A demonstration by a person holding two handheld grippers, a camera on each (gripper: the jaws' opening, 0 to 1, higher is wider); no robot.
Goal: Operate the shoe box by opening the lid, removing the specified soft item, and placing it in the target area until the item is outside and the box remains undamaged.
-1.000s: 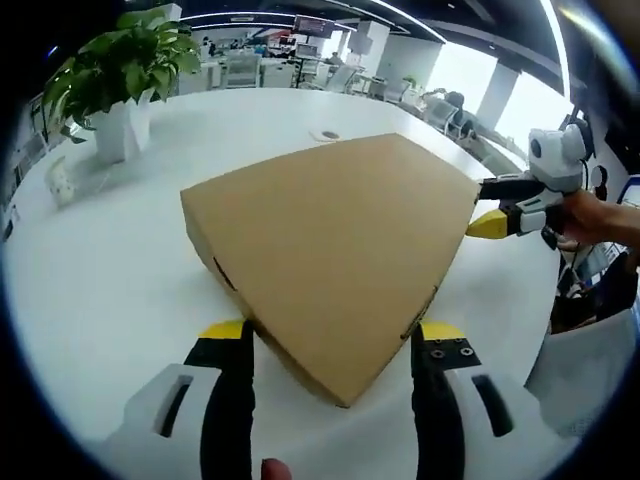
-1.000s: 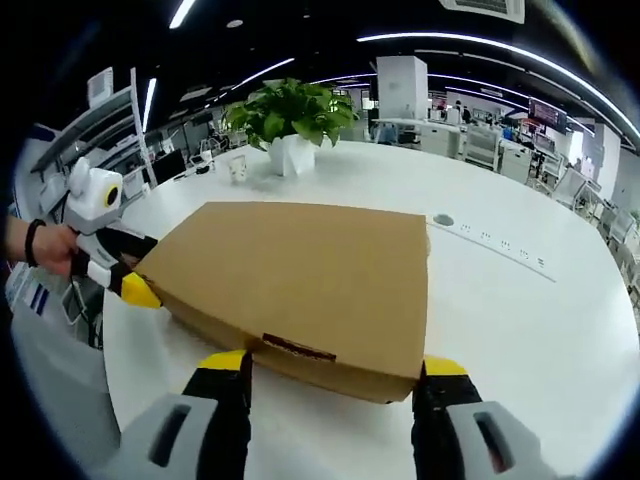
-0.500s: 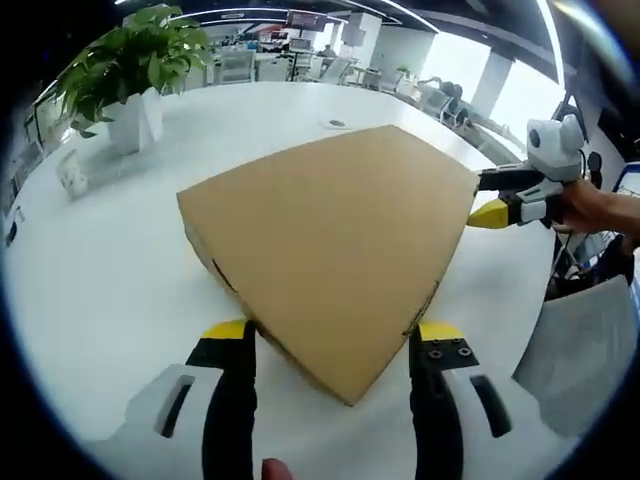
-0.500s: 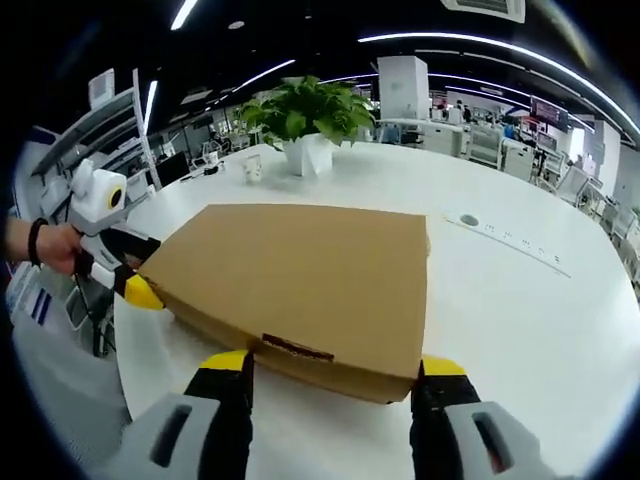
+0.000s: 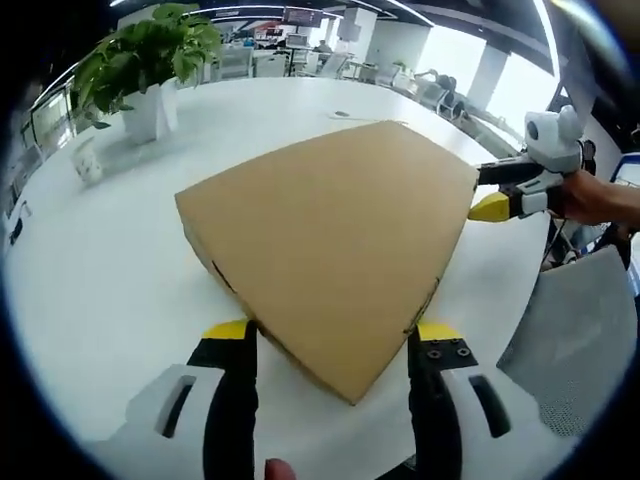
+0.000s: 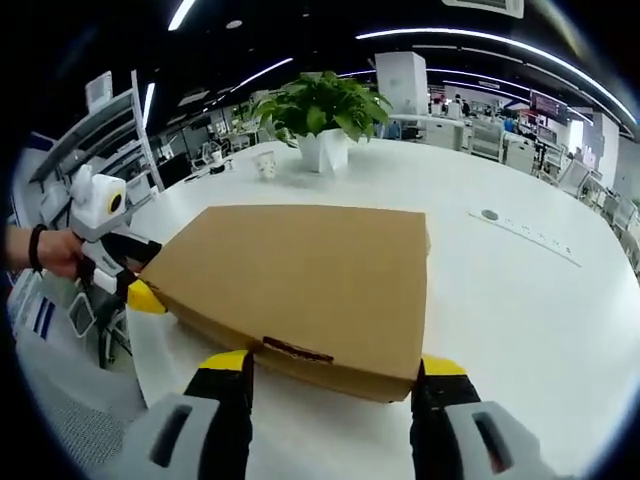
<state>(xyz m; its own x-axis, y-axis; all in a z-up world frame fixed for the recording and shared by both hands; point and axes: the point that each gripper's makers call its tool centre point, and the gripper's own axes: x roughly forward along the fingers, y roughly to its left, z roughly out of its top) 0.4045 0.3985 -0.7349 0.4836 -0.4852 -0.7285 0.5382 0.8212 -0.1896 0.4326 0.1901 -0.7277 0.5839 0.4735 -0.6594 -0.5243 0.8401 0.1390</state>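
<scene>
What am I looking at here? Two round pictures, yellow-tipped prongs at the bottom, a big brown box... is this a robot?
No robot: a person holds a two-pronged grabber in each hand, and a wide-angle camera rides on each one. One picture looks along the left gripper, the other along the right gripper; the yellow-tipped prongs at the bottom are each tool's own jaws. Both sets stand open, straddling a corner or edge of a closed cardboard shoe box without clamping it. Nothing is held yet. The box lies on a large white table, lid shut. Each camera also catches the other grabber at the box's far side, with the person's hand on it. A potted plant and a small cup stand further back.
</scene>
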